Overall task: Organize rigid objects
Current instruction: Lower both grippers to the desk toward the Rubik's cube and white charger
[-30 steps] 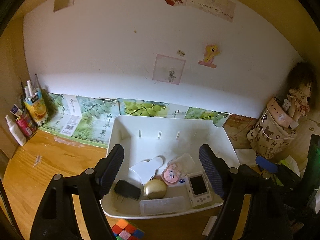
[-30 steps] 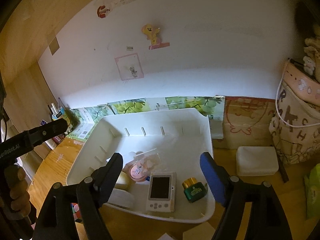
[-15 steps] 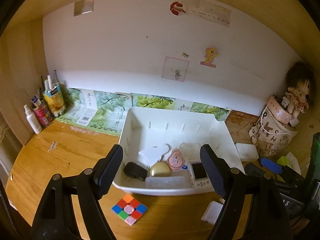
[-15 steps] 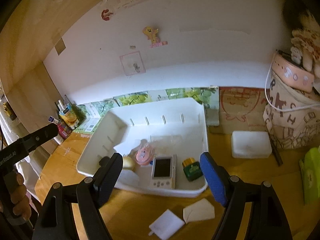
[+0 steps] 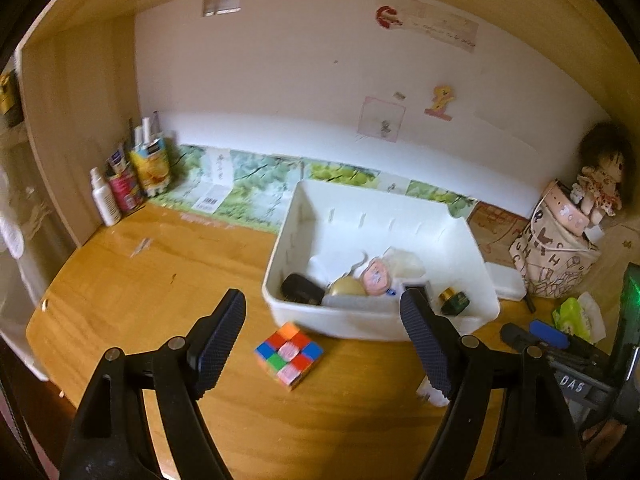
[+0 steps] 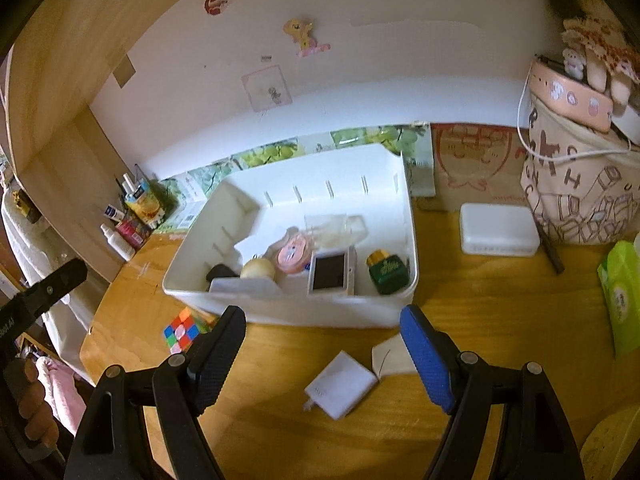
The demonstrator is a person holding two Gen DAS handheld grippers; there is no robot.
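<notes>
White plastic bin [image 5: 384, 322]: near wall hides contents' lower parts. Colourful puzzle cube [image 6: 182, 329]: partly behind gripper finger, right-wrist view. Wall paper strip lettering [image 5: 444, 30]: blurred, illegible. Green packet [image 6: 622, 296]: cut off at picture edge.

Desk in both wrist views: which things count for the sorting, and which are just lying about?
Job: white bin, colour cube, white adapter, white card.
Lying about: toiletry bottles, patterned bag, doll, green packet.

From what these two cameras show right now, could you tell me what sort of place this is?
Most likely a wooden desk in a child's bedroom or study nook. A doll sits on a patterned bag, cartoon stickers dot the wall, and a white bin holds small household items.
</notes>
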